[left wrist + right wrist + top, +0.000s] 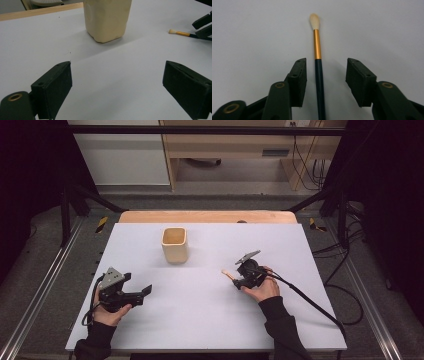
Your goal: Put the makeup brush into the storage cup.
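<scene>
The brush point(319, 70) lies flat on the white desk point(200, 320), right of centre and just in front of the right tool point(239, 281); in the high view its long axis runs roughly level across the desk, the pale bristle tip pointing toward the person's left and a little away, the dark handle running back under the right tool; in the right gripper view the same axis stands straight up the middle, cream bristles at the far end, then a gold ferrule, then the dark green handle coming down between the jaws.

The right tool is part-way open, its jaws set either side of the handle; a clear strip of desk shows between the handle and each pad point(299, 80), so nothing is gripped; the left pad is nearer to the handle than the right one; the right hand point(262, 287) holds the tool low over the desk. The left tool point(141, 295) stands wide, with only bare desk between its jaws; it sits at the near left of the desk in the left hand point(112, 312), well apart from the brush.

The high view shows the cream cup point(174, 245) standing upright behind the middle of the desk, open mouth up, well apart from both tools; the left gripper view shows the cup's side from low down, and the brush tip at its far right edge, beside the black jaws of the other tool; the right gripper view gives the close gap between pads and handle, which the high view is too small to show.
</scene>
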`<state>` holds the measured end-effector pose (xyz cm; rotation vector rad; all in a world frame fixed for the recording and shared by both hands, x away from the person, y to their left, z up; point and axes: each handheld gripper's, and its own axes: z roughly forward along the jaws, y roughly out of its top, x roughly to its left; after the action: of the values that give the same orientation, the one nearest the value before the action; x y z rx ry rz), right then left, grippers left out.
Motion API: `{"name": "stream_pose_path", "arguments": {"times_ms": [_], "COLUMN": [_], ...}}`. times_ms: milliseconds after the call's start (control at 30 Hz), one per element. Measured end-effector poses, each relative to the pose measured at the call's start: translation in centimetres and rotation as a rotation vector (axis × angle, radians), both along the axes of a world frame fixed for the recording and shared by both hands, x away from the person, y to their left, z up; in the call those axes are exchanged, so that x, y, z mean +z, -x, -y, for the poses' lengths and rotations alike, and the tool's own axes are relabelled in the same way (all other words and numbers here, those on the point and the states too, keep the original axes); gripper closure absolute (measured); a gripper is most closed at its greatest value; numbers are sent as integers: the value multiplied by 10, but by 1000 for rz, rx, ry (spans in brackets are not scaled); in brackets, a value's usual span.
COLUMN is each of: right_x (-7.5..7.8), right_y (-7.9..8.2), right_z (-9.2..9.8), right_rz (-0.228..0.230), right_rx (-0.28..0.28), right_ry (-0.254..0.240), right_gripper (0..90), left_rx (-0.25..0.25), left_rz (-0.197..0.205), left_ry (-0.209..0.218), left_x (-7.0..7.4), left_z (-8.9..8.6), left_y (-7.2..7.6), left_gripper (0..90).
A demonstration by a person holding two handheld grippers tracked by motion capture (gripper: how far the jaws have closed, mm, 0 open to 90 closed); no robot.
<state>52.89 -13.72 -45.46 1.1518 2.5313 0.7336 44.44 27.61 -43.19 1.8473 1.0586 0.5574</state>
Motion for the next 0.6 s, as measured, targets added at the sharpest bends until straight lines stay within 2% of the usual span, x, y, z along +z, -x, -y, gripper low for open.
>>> {"name": "stream_pose_path", "arguments": {"times_ms": [100,133,200,233,300,600], "right_x": [-1,-1,-2,-3,-4,-4], "right_y": [-1,-2,-3,-3,-3,-3], "right_z": [-1,-1,0,-1,-1,-1], "right_rz": [-17,-20,-16,-34,-32,-50], "right_rx": [-8,-1,4,-1,13,8], "right_ry": [-5,11,15,16,22,5], "right_gripper": [578,615,634,670,693,800], "left_rx": [0,-1,0,-1,-1,-2], "left_rz": [1,0,1,1,0,-2], "left_ry": [-1,-1,-2,-3,-4,-7], "left_x": [0,0,0,-1,-1,-1], "left_z": [0,1,1,1,1,1], "left_y": [0,0,0,0,0,0], "left_gripper": [83,83,83,83,83,85]}}
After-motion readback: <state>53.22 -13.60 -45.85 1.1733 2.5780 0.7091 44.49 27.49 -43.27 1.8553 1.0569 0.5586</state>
